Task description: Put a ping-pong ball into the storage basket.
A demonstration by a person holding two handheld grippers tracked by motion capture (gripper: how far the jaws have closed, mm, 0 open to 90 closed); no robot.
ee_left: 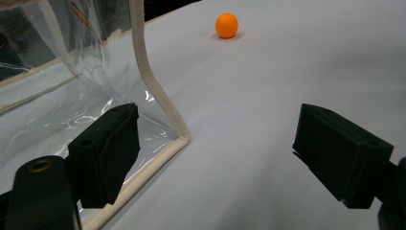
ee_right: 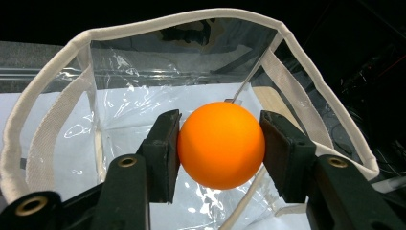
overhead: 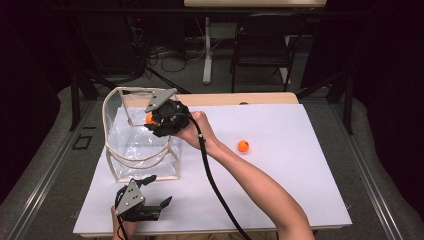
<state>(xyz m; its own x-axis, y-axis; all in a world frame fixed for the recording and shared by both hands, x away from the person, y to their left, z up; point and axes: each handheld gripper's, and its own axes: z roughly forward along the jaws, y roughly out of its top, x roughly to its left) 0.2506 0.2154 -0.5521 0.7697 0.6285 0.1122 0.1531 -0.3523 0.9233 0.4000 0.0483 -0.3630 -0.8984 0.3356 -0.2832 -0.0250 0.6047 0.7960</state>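
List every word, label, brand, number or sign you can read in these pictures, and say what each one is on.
None can be read. The held orange ball, the second orange ball, the clear bag, the white table sheet and both the right gripper and left gripper show no print.

A dark room: grey floor (overhead: 40, 165), black chair (overhead: 262, 47) and tangled cables (overhead: 167, 52) behind the table (overhead: 300, 200).
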